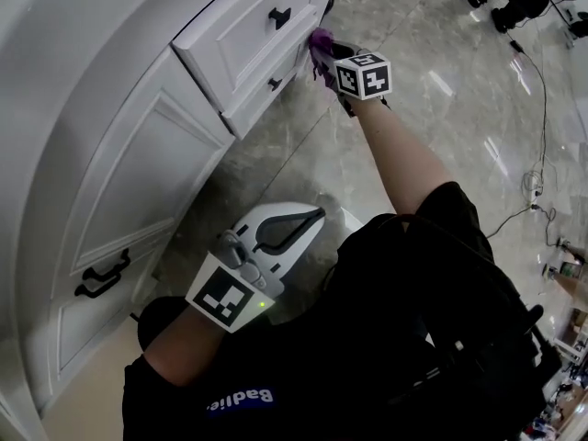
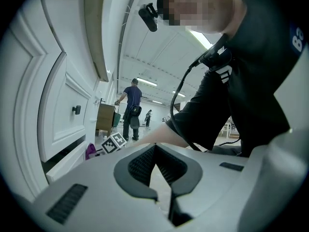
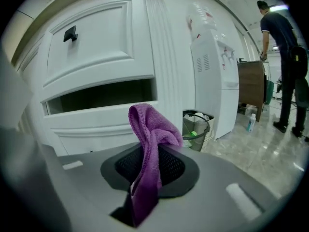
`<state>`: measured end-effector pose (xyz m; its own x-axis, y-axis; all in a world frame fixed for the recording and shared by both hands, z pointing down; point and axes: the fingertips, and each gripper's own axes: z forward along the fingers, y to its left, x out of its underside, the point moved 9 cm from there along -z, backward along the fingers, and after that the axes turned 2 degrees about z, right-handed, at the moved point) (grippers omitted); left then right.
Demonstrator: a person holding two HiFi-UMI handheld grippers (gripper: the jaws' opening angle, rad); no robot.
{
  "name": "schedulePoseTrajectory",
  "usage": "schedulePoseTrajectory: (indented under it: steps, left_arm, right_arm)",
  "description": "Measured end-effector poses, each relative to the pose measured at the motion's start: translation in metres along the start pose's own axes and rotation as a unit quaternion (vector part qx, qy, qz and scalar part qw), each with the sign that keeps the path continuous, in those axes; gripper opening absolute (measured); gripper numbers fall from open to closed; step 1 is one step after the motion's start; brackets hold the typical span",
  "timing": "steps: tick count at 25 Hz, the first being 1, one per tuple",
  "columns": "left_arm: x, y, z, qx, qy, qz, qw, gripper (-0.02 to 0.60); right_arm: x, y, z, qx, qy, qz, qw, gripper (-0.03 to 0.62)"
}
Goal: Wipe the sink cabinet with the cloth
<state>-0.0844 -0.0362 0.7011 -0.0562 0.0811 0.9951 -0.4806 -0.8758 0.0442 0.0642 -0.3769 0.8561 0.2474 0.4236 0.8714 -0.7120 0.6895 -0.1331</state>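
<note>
At the drawer fronts of the cabinet [image 1: 138, 163], the right gripper [image 1: 329, 55] pinches the purple cloth [image 1: 320, 42], folded end poking forward to meet the white panel; whether it touches is unclear; the left gripper [image 1: 287, 230] hangs low, jaws pressed together on nothing, likely kept clear; glossy marble floor [image 1: 386, 163]; a bin [image 3: 195, 127] beyond.

The cloth [image 3: 147, 168] is purple. The sink cabinet [image 1: 119, 163] is white, with black drawer handles [image 1: 279, 15]. The left tool [image 2: 155, 146] and right tool [image 3: 150, 148] are pale grey with dark grey, grid-textured pads [image 3: 171, 166]. The marker cube [image 1: 363, 74] carries black-and-white squares. The floor [image 1: 459, 108] is grey-beige, veined like marble. The person's sleeve [image 1: 441, 219] is black.
</note>
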Motion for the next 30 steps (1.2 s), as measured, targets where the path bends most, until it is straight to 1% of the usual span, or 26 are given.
schedulePoseTrajectory:
  steps: [5,8,11,13,15,17,19,21,25,28,30]
  left_arm:
    - [0.003,0.002,0.001,-0.002,-0.002,-0.004,1.0000,0.005]
    - [0.001,0.003,0.007,0.006,-0.011,-0.002,0.9999,0.005]
    - [0.003,0.005,0.011,0.012,-0.007,-0.005,0.9999,0.005]
    - [0.002,0.004,0.012,0.016,-0.009,-0.006,0.9998,0.005]
    - [-0.002,0.004,0.014,0.019,-0.015,-0.003,0.9997,0.005]
    - [-0.005,0.004,0.014,0.022,-0.021,0.001,0.9995,0.005]
    - [-0.005,0.005,0.013,0.023,-0.023,0.005,0.9994,0.005]
    - [-0.005,0.004,0.012,0.023,-0.023,0.005,0.9995,0.005]
    - [-0.008,0.004,0.013,0.025,-0.027,0.006,0.9993,0.005]
    - [-0.008,0.003,0.015,0.028,-0.028,0.007,0.9992,0.005]
    - [-0.008,0.002,0.016,0.031,-0.028,0.007,0.9991,0.005]
  right_arm:
    - [-0.002,0.020,0.006,-0.026,-0.003,0.005,1.000,0.073]
    - [0.002,0.045,0.001,-0.064,0.007,-0.033,0.997,0.073]
    - [0.003,0.082,-0.001,-0.106,0.021,-0.082,0.991,0.072]
    - [0.006,0.103,-0.005,-0.118,0.028,-0.104,0.987,0.072]
    - [0.007,0.118,-0.011,-0.119,0.030,-0.118,0.985,0.072]
    - [0.007,0.131,-0.018,-0.123,0.026,-0.127,0.984,0.072]
    - [0.008,0.148,-0.023,-0.137,0.021,-0.138,0.981,0.072]
    - [0.010,0.167,-0.026,-0.155,0.020,-0.142,0.978,0.072]
    - [0.020,0.198,-0.030,-0.183,0.017,-0.126,0.975,0.072]
    - [0.030,0.216,-0.035,-0.218,0.019,-0.138,0.966,0.072]
    - [0.036,0.221,-0.040,-0.239,0.021,-0.148,0.959,0.072]
